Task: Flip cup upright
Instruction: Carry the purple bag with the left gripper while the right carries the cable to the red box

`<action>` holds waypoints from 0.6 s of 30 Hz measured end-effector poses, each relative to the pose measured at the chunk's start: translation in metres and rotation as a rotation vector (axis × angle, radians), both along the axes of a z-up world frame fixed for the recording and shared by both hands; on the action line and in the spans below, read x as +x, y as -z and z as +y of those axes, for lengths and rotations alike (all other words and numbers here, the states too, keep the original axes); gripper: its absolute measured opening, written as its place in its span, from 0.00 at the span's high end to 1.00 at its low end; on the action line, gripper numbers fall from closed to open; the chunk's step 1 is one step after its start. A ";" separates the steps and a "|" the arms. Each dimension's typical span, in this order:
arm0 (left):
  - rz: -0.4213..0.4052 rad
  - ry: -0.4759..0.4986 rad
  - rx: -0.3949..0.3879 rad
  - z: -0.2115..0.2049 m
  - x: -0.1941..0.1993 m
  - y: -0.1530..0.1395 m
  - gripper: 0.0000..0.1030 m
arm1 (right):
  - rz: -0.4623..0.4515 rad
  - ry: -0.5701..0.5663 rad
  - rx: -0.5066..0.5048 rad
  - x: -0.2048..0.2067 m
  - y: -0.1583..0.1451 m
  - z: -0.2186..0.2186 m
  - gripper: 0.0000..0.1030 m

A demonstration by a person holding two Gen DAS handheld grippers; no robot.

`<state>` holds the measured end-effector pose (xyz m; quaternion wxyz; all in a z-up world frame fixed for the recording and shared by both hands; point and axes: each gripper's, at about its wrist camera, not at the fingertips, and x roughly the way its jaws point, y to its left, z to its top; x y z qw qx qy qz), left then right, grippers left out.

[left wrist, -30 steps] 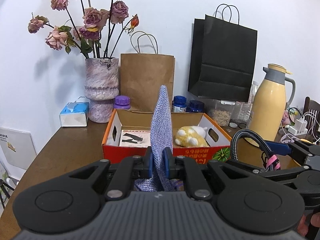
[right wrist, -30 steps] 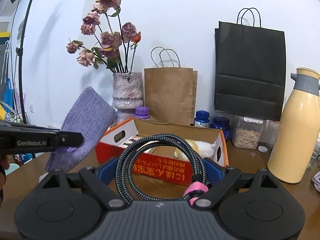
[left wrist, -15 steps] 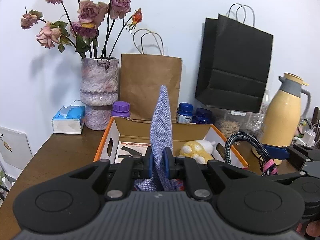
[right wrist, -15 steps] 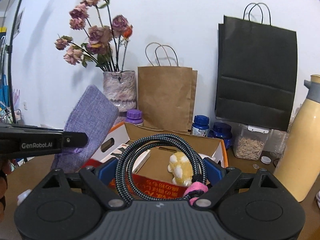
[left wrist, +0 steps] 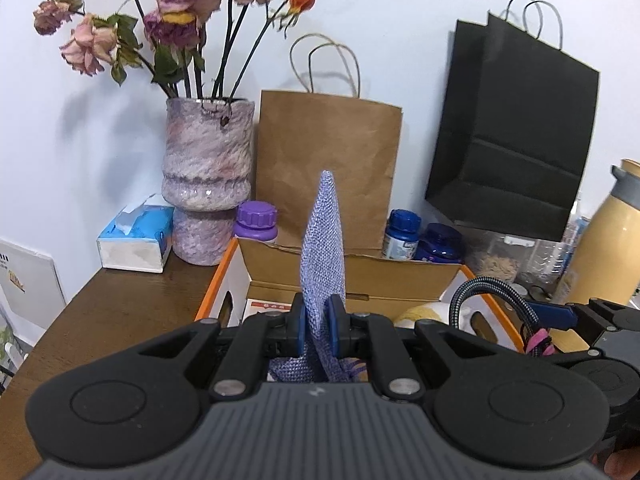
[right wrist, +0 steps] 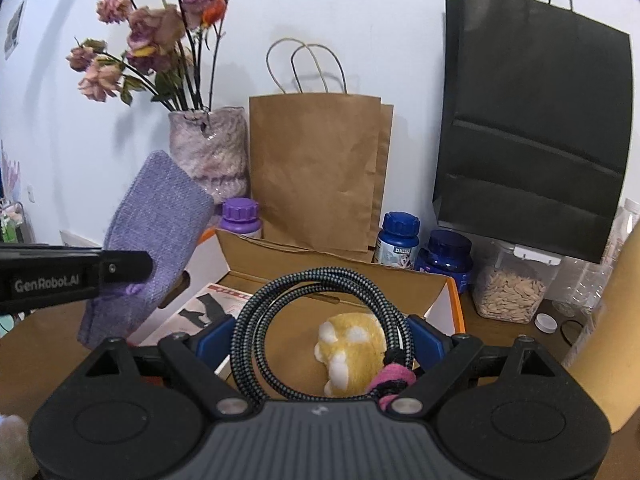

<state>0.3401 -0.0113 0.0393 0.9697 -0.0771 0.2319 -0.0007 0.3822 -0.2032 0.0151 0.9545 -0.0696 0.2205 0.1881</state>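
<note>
- My left gripper [left wrist: 316, 326] is clamped tight on a flat piece of purple knitted cloth [left wrist: 322, 252]; its blue pads press both faces and the cloth stands on edge above the jaws, tip upward.
- From the right wrist view, the same purple knitted cloth [right wrist: 154, 240] shows its broad face, tilted, held in the air over the left end of the box, with the left gripper's black finger crossing it from the left edge of the frame.
- My right gripper [right wrist: 320, 340] has its jaws wide apart around a coiled braided cable [right wrist: 320, 320]; the coil spans the gap between the blue pads, and a pink tie [right wrist: 394, 380] bunches it near the right pad.
- No cup is visible in either view; I cannot tell where it is.
- An open cardboard box [right wrist: 440, 292] with orange edges sits on the brown table [left wrist: 100, 320] below both grippers. Inside lie a yellow plush toy [right wrist: 348, 352] and a printed leaflet [right wrist: 208, 308].
- Behind the box, against the white wall: a vase of dried roses [left wrist: 208, 184], a brown paper bag [left wrist: 328, 168], a black paper bag [left wrist: 512, 132], a purple-lidded bottle [left wrist: 256, 220] and two blue jars [right wrist: 420, 244].
- A tissue box [left wrist: 134, 240] stands left of the vase; a yellow thermos [left wrist: 608, 232] stands at the far right.
</note>
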 end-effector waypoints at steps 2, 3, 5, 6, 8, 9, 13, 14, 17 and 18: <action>0.009 -0.012 -0.007 0.001 0.008 0.004 0.89 | 0.006 0.000 -0.011 0.008 0.002 0.005 0.13; 0.013 -0.017 -0.009 0.001 0.012 0.005 0.89 | 0.009 0.001 -0.017 0.012 0.003 0.007 0.13; 0.014 -0.024 -0.011 0.001 0.018 0.008 0.89 | 0.017 0.003 -0.026 0.020 0.006 0.011 0.13; 0.014 -0.028 -0.010 0.001 0.022 0.010 0.89 | 0.022 0.005 -0.031 0.025 0.008 0.013 0.13; 0.022 -0.036 -0.008 0.002 0.028 0.014 0.88 | 0.031 0.005 -0.041 0.032 0.011 0.017 0.13; 0.027 -0.039 -0.006 0.003 0.032 0.016 0.88 | 0.034 0.004 -0.048 0.036 0.013 0.019 0.13; 0.034 -0.045 -0.002 0.006 0.043 0.022 0.89 | 0.043 0.009 -0.069 0.048 0.017 0.025 0.13; 0.035 -0.044 -0.001 0.006 0.046 0.023 0.89 | 0.046 0.010 -0.074 0.050 0.018 0.026 0.13; 0.045 -0.043 0.001 0.007 0.053 0.028 0.89 | 0.054 0.013 -0.088 0.056 0.023 0.030 0.13; 0.050 -0.045 0.002 0.007 0.055 0.029 0.89 | 0.056 0.013 -0.091 0.058 0.024 0.031 0.13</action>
